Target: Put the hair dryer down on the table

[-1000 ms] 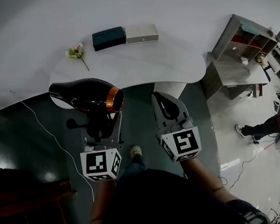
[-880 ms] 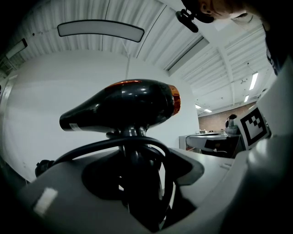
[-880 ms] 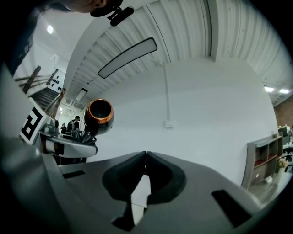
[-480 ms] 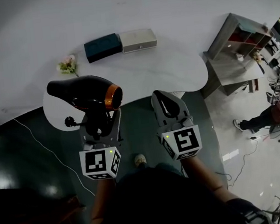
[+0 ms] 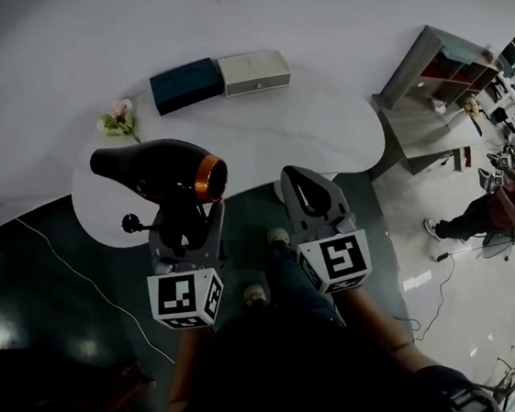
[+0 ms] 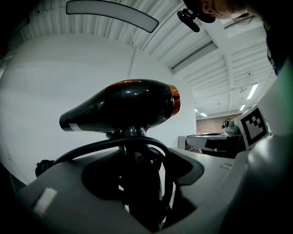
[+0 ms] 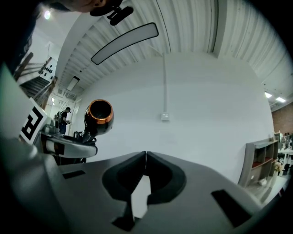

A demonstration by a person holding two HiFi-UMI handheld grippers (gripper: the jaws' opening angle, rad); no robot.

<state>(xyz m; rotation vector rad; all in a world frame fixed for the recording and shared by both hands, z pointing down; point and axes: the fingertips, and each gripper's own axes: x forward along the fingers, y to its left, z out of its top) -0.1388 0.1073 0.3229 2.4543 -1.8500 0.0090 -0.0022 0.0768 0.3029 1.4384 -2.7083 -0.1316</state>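
Observation:
A black hair dryer with an orange ring at its rear end is held upright by its handle in my left gripper. It hangs over the near left edge of the white table. In the left gripper view the dryer's body sits above the jaws, and the left gripper is shut on the handle with the black cable looped around it. My right gripper is shut and holds nothing, beside the dryer at the table's near edge. In the right gripper view the right gripper has its tips touching, and the dryer shows at the left.
On the table lie a small pink flower, a dark teal box and a beige box at the far side. A grey shelf unit stands at the right, and a person stands on the floor beyond it.
Both grippers have moved forward toward the table. The hair dryer, which was over the floor, now hangs over the table's near edge. The grips have not changed.

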